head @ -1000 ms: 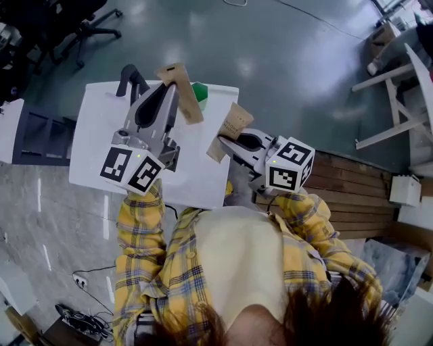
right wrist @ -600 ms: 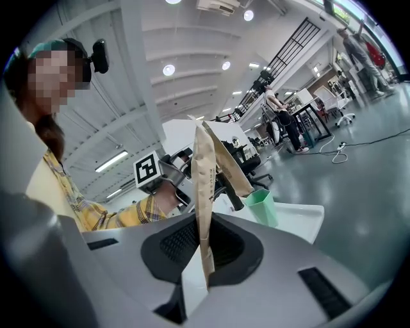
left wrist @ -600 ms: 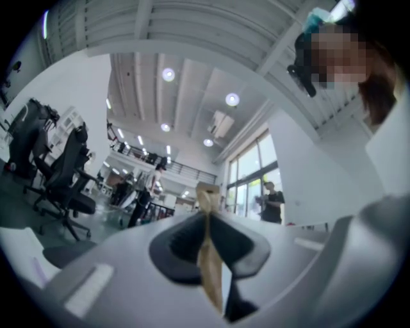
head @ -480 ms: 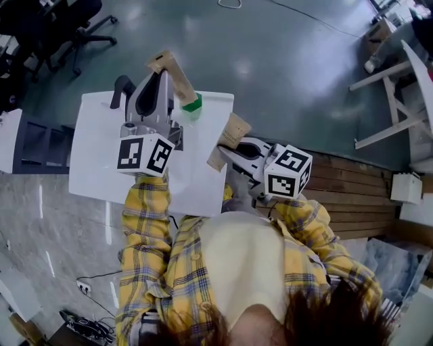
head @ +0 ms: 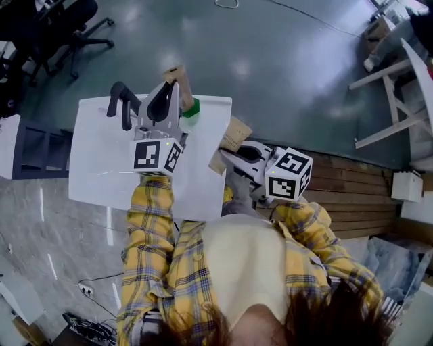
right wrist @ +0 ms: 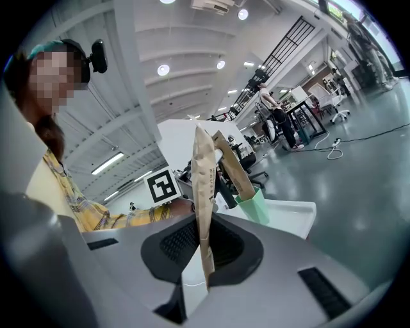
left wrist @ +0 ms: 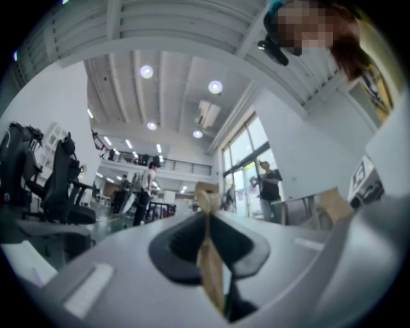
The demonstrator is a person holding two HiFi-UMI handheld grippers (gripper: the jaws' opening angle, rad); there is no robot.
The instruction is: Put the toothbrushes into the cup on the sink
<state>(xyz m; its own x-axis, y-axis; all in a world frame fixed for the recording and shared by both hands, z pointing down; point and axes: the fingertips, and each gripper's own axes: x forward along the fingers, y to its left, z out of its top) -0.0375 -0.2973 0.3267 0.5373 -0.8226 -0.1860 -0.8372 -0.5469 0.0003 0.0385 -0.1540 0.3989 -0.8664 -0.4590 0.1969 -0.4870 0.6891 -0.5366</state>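
Note:
My left gripper is shut on a toothbrush in a brown paper packet, held over the green cup at the far edge of the white sink top. In the right gripper view that packet slants down to the mouth of the cup. My right gripper hangs off the sink's right edge, shut on a second brown packet. That second packet stands upright between the right jaws. The left gripper view shows its own packet pinched edge-on.
A black faucet rises at the sink's far left. Office chairs stand on the green floor beyond. A wooden-slat platform lies to the right, with a white table frame farther off.
My left gripper has swung right and toward the cup, tipping its packet more upright over the cup. The right gripper has barely moved.

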